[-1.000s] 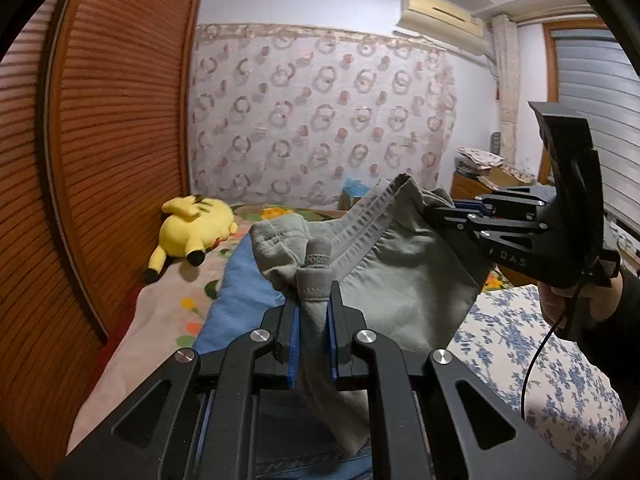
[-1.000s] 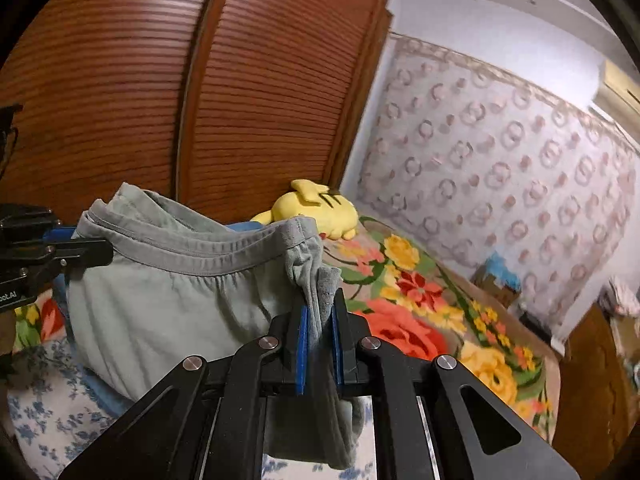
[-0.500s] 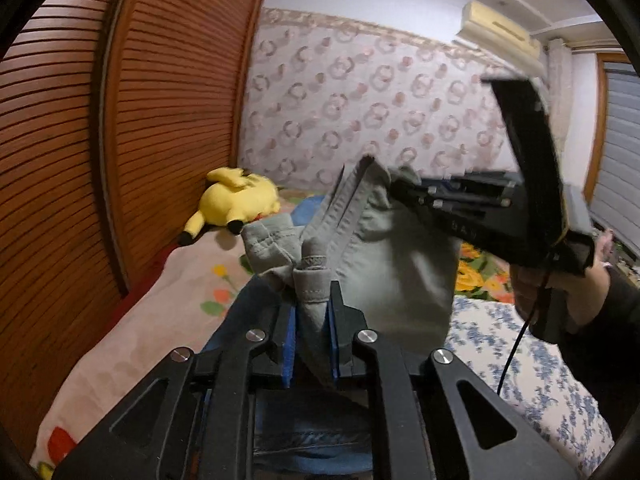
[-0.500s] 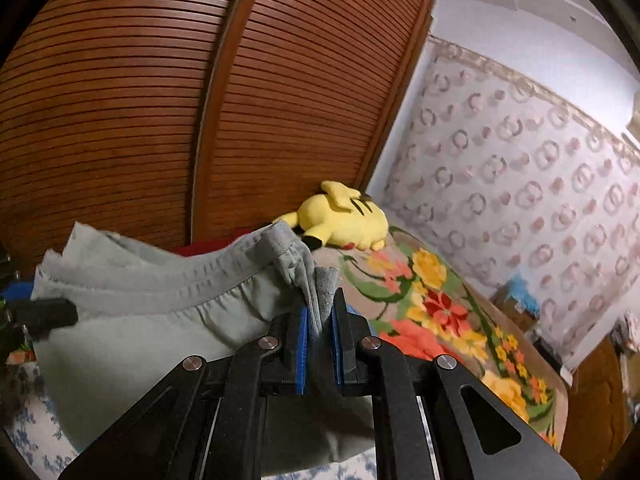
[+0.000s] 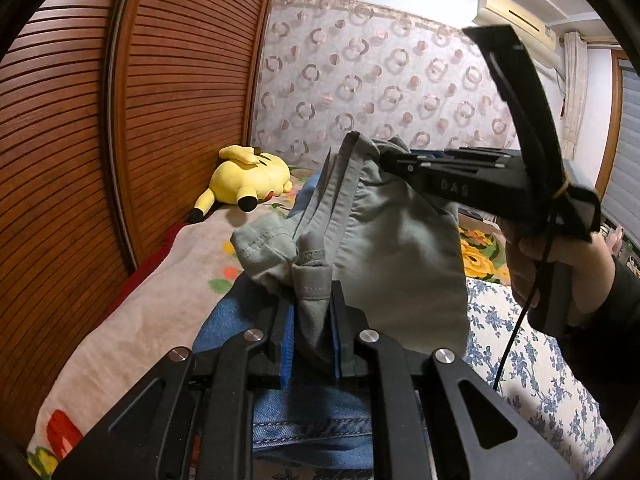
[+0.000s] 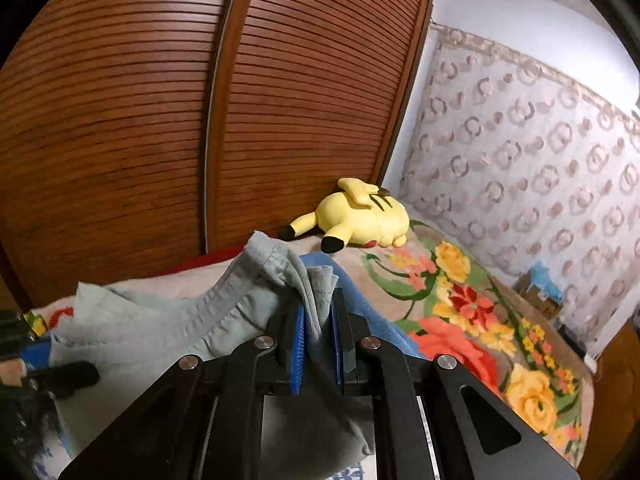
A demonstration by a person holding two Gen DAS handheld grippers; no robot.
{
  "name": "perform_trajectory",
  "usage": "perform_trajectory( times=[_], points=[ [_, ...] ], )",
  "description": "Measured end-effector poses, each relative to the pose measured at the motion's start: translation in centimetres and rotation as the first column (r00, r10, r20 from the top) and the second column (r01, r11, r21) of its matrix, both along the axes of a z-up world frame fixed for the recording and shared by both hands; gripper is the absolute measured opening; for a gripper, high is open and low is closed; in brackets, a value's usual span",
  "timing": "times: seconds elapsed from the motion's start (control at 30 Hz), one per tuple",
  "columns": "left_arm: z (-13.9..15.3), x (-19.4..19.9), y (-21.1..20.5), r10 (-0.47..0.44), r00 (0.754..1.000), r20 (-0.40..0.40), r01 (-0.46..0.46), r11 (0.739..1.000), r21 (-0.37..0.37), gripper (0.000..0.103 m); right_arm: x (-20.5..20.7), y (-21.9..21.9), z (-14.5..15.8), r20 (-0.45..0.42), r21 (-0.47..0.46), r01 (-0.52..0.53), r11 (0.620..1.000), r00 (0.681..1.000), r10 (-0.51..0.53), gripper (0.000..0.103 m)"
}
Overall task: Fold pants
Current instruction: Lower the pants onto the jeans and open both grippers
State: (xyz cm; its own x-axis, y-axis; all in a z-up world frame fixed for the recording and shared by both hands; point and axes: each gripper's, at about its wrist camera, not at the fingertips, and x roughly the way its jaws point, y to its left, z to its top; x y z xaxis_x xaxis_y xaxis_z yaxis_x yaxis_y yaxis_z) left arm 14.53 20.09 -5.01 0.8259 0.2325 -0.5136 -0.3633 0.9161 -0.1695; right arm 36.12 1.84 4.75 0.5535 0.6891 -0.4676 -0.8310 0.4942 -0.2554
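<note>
Grey-green pants (image 5: 400, 248) hang in the air between my two grippers, just above the bed. My left gripper (image 5: 314, 320) is shut on a bunched corner of the waistband, with cloth filling the gap between its blue pads. My right gripper (image 5: 382, 156) reaches in from the right, held by a person's hand (image 5: 560, 264), and has the other end of the waistband. In the right wrist view its jaws (image 6: 319, 336) are opening while a fold of the pants (image 6: 316, 300) still stands between the pads. The waistband (image 6: 224, 304) sags down to the left.
Blue jeans (image 5: 312, 428) lie on the bed under the pants. A yellow plush toy (image 6: 360, 216) rests by the slatted wooden wardrobe doors (image 5: 60, 160). A flowered blanket (image 6: 460, 300) covers the far bed, and a blue-flowered sheet (image 5: 520, 360) covers the near right.
Both grippers have come down and drawn closer together, so the pants hang lower and slacker over the bed. The right gripper's pads stand a little wider apart than before.
</note>
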Motion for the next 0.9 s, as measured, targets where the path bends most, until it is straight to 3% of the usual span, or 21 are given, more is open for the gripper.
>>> perform_trajectory(
  times=[0.07, 0.2, 0.43, 0.7, 0.9],
  points=[
    [0.1, 0.0, -0.1, 0.000, 1.000, -0.003, 0.000, 1.000, -0.001, 0.014, 0.1, -0.6, 0.5, -0.003, 0.021, 0.005, 1.000, 1.000, -0.005, 0.026],
    [-0.1, 0.2, 0.1, 0.001, 1.000, -0.011, -0.001, 1.000, 0.002, 0.014, 0.6, -1.9, 1.0, -0.055, 0.050, -0.001, 0.999, 0.998, 0.004, 0.027],
    [-0.3, 0.4, 0.2, 0.006, 1.000, -0.018, -0.006, 1.000, 0.004, 0.016, 1.5, -3.4, -0.5, -0.162, 0.001, -0.058, 0.998, 0.985, 0.057, 0.027],
    [-0.6, 0.5, 0.1, 0.007, 1.000, -0.030, -0.006, 1.000, 0.012, 0.018, 4.6, -1.5, -1.2, -0.189, -0.023, -0.015, 1.000, 0.982, 0.010, 0.027],
    [-0.2, -0.1, 0.3, 0.008, 0.999, -0.035, -0.008, 1.000, 0.013, 0.028, 3.0, -1.8, -1.1, -0.199, 0.008, -0.011, 1.000, 0.980, 0.012, 0.027]
  ],
)
